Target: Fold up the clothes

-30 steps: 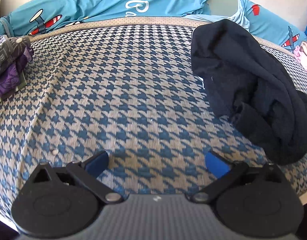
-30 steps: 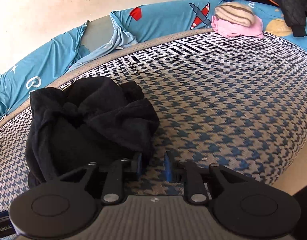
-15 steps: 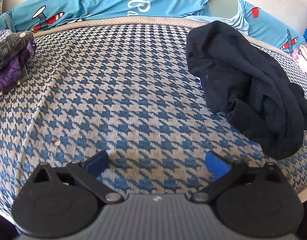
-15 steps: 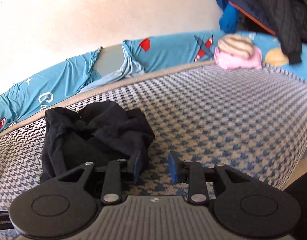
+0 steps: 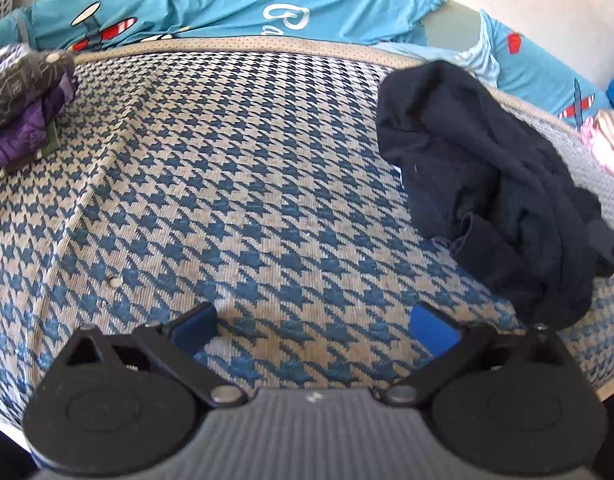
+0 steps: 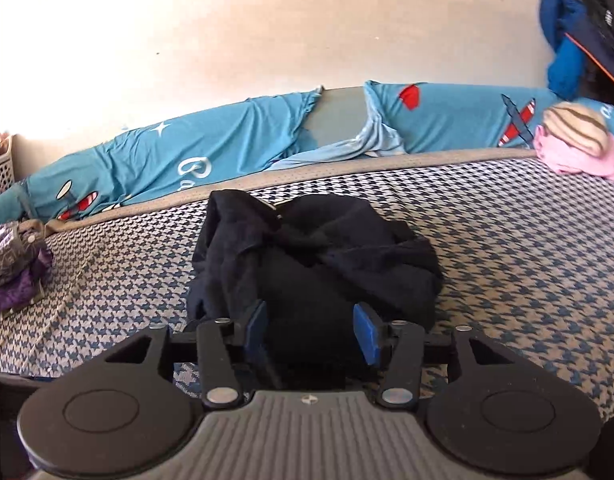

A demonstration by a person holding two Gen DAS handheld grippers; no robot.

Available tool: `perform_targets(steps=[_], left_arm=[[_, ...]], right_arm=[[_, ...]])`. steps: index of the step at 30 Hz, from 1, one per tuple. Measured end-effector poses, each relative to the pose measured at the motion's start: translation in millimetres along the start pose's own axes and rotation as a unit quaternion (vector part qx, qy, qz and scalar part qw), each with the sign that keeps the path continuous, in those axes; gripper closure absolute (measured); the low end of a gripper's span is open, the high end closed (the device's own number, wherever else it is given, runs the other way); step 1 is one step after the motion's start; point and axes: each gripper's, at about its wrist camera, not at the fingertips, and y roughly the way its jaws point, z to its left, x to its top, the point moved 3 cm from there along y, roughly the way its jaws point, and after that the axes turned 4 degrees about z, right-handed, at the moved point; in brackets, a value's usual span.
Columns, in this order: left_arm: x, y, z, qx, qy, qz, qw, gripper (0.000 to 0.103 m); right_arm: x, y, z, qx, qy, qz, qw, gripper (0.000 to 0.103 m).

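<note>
A crumpled black garment (image 6: 307, 264) lies in a heap on the blue houndstooth mattress (image 6: 527, 264). My right gripper (image 6: 310, 330) stands open, its blue pads on either side of the heap's near edge without pinching it. In the left wrist view the same black garment (image 5: 495, 200) lies to the right. My left gripper (image 5: 313, 326) is wide open over bare mattress (image 5: 235, 184), left of the heap, with nothing between its fingers.
A stack of folded purple and grey clothes (image 5: 23, 104) sits at the mattress's left edge. Pink and striped clothes (image 6: 579, 144) rest at the far right. A turquoise sheet (image 6: 187, 160) runs behind the mattress by the wall. A dark jacket (image 6: 599, 32) hangs at upper right.
My right gripper has opened from nearly shut and swung left, now straddling the black heap's near edge. The left gripper has stayed open and shifted only slightly.
</note>
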Motion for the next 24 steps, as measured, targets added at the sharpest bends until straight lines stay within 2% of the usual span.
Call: perform_targets(steps=[5,10,14,16,18,21,24], left_arm=[[2.9,-5.5,17.2,-0.009,-0.042,-0.007,0.9991,0.000],[3.9,-7.1,25.3,-0.011,-0.053,-0.009,0.9985,0.000],[3.8,-7.6,27.5,-0.012,-0.055,-0.012,0.9983,0.000],[4.2,-7.7,28.7,-0.011,-0.055,-0.014,0.9983,0.000],[4.8,-7.8,30.3,-0.008,-0.057,-0.015,0.9982,0.000],[6.9,-8.2,35.0,-0.008,-0.068,-0.017,0.9975,0.000],[8.4,-9.8,39.8,-0.010,-0.081,-0.021,0.9964,0.000]], right_arm=[[4.1,13.3,12.2,0.015,-0.009,0.001,1.000,0.043],[9.5,31.7,25.3,0.012,-0.024,0.000,1.000,0.039],[10.1,41.8,30.3,-0.002,-0.027,-0.004,1.000,0.040],[7.8,45.4,32.9,-0.010,-0.032,0.000,0.999,0.056],[5.5,46.5,35.4,-0.005,-0.037,0.005,0.999,0.081],[2.8,39.9,42.6,0.001,-0.061,0.000,0.998,0.091],[-2.3,29.6,48.4,0.027,-0.078,0.002,0.997,0.094]])
